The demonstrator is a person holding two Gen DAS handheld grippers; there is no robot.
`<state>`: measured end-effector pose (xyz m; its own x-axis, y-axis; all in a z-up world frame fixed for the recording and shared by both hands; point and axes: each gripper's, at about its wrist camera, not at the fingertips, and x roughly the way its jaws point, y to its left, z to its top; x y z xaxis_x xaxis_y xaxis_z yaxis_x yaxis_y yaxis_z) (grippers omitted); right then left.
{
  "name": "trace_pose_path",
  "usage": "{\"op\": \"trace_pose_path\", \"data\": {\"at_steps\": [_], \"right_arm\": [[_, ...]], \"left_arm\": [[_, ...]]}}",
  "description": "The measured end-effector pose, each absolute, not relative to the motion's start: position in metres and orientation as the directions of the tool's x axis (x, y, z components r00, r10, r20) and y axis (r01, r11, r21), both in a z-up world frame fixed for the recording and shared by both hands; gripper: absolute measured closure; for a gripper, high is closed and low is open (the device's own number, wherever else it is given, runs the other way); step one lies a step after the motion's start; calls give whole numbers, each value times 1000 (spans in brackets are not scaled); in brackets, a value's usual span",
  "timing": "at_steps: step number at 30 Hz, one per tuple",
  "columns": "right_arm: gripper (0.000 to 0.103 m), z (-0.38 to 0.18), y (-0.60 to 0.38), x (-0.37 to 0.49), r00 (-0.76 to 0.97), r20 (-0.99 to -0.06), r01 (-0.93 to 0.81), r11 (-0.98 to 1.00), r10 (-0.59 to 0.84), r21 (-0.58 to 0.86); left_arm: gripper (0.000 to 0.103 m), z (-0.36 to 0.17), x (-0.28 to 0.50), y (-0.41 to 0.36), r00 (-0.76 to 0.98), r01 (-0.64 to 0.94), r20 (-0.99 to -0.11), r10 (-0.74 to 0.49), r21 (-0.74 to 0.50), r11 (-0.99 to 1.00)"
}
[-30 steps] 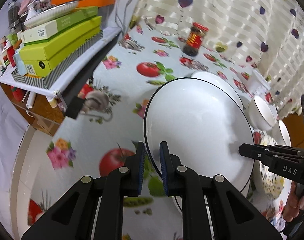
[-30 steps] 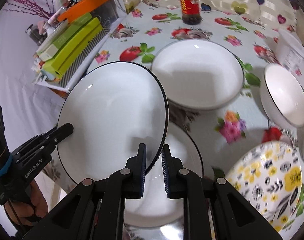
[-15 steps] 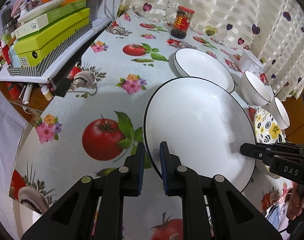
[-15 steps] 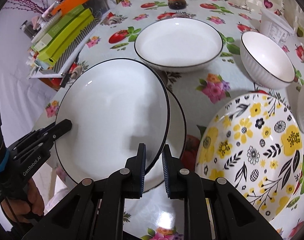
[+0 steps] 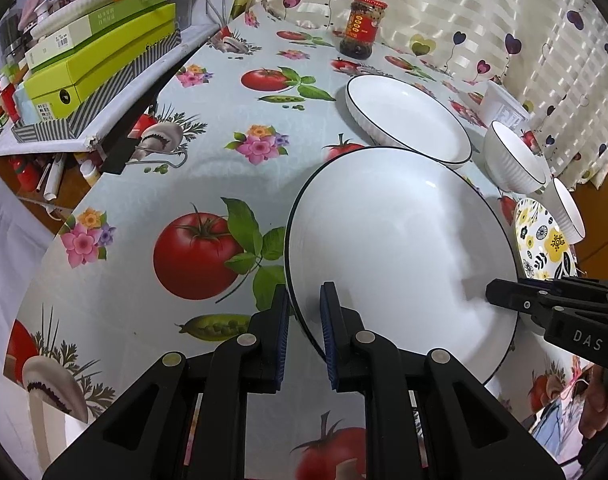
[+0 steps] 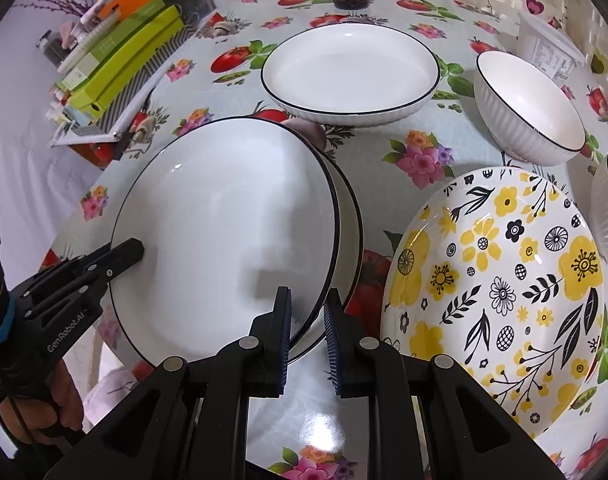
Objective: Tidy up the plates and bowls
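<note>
Across the left wrist view, the left gripper (image 5: 305, 320) pinches the near rim of the white plate (image 5: 395, 248) while the right gripper (image 5: 503, 294) clamps its far edge, so the stacking step seems underway. From the right wrist view, the right gripper (image 6: 307, 322) fingers straddle that rim, and only here does a second plate (image 6: 349, 240) show directly beneath, beside the floral plate (image 6: 503, 280); lowering level and releasing likely comes next.

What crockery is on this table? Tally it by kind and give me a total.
white black-rimmed plates: 3
yellow floral plate: 1
ribbed white bowls: 2
Total: 6
</note>
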<state>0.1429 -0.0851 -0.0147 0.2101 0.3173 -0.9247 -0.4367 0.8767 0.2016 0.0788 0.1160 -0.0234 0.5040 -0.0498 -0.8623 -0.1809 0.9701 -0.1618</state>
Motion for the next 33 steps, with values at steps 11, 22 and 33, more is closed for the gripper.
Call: {"op": "trace_pose_path", "data": {"at_steps": [11,22,33], "right_arm": [[82,-14,-70,137,267,-935,-483,872,234,80],[78,-18,-68,132,328,-932,-496,867,153,-32],[73,-20,-70,128,355,-915,-509,860,190,-19]], "left_arm": [[87,-25,79,117,505,-177,-862,-55,-166,970],[85,-26,80,104,498,-155,-867,-27,-119,981],[83,-28,82,107,522,-152,-852,-37,-135,979]]}}
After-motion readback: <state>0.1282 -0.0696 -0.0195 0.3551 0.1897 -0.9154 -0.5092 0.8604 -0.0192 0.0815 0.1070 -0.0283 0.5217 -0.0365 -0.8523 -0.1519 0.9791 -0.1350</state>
